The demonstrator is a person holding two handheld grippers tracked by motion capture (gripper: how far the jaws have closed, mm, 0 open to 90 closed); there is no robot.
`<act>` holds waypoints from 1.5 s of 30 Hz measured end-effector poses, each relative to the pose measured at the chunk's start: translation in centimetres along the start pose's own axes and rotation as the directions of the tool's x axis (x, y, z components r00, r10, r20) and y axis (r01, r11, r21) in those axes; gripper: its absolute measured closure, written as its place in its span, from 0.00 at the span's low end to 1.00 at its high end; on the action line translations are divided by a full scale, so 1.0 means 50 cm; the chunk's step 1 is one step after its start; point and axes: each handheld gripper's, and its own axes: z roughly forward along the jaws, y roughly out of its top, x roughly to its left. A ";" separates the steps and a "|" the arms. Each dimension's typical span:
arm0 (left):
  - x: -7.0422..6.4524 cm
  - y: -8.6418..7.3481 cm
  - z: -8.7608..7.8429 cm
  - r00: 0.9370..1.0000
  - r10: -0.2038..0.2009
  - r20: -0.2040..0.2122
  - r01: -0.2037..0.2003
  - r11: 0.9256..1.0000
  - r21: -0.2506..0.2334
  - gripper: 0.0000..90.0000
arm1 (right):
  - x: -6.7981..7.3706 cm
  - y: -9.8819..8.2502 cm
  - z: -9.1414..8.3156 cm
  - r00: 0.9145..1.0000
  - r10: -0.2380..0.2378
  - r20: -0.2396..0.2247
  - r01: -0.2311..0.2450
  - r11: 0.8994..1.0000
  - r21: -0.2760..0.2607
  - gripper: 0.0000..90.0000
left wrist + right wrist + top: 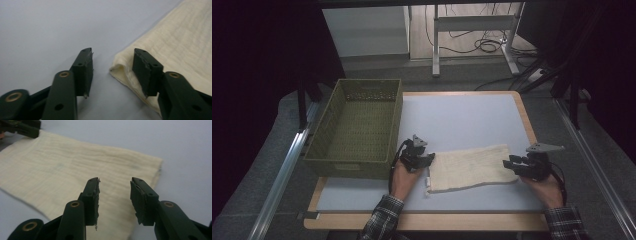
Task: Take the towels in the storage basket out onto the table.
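A cream folded cloth point(472, 167) lies flat on the pale mat point(462, 120) near the front. My left gripper point(431, 159) sits at the cloth's left end. In the left gripper view its jaws stand apart point(112, 67), with the cloth's folded corner point(120, 68) in the gap, and neither pad presses it. My right gripper point(509, 165) is at the cloth's right end. The right gripper view has its jaws point(115, 195) parted just above the cloth point(75, 165), holding nothing. The left gripper point(22, 127) shows at the cloth's far corner in that view.
A green woven basket point(354, 167) stands open and empty on the table's left side, close behind the left hand. The mat stretches bare behind the cloth. A wooden table edge point(527, 125) frames the mat, and desk legs and cables lie beyond.
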 end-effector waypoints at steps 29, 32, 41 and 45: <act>0.000 -0.003 0.001 1.000 -0.001 -0.003 0.001 1.000 -0.007 0.53 | 0.264 0.042 0.127 0.943 -0.174 -0.284 0.192 0.981 0.038 0.61; 0.000 -0.003 0.001 1.000 -0.010 -0.003 0.010 1.000 -0.006 0.54 | 0.297 0.046 0.147 0.928 -0.201 -0.313 0.225 0.974 0.041 0.63; 0.001 -0.003 0.001 1.000 -0.005 -0.001 0.005 1.000 -0.006 0.54 | 0.382 0.058 0.206 0.895 -0.262 -0.361 0.303 0.951 0.060 0.65; 0.000 -0.003 0.001 1.000 -0.011 -0.002 0.011 1.000 -0.008 0.54 | 0.404 0.056 0.229 0.899 -0.285 -0.332 0.327 0.942 0.076 0.64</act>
